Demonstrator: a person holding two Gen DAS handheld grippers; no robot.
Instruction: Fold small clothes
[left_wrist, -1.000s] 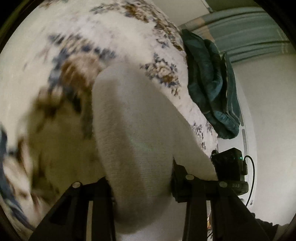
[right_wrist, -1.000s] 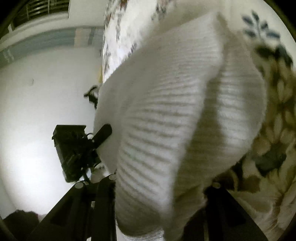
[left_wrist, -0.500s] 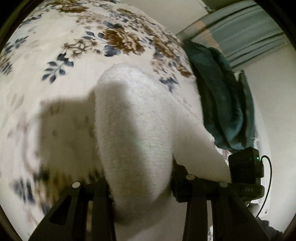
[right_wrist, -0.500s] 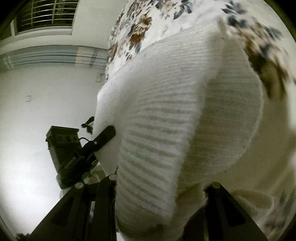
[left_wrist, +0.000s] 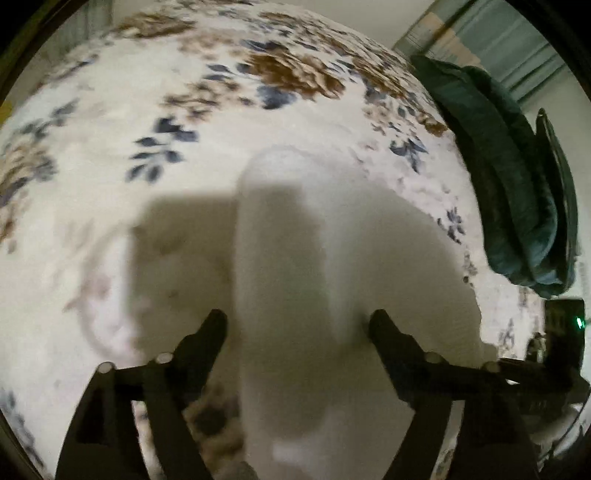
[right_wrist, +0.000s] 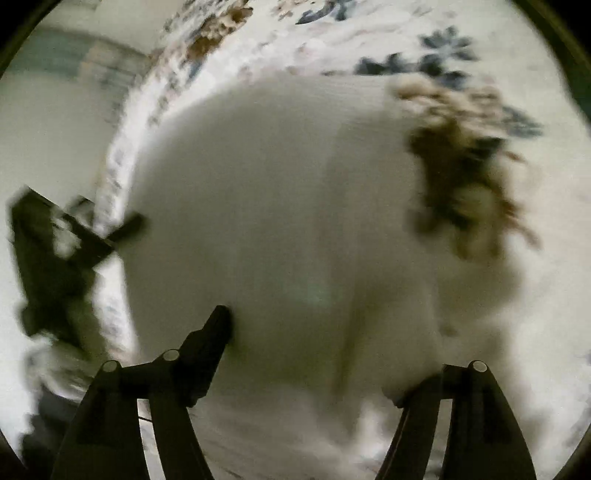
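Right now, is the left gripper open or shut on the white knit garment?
Open. The left gripper has its fingers spread wide, with the white knit garment lying loose between them on the floral bedspread.

Your left gripper: jaws spread wide, angled downward. Your right gripper: jaws likewise wide apart, motion-blurred.

A bedroom at home: floral bedspread, teal blanket (curtains behind).
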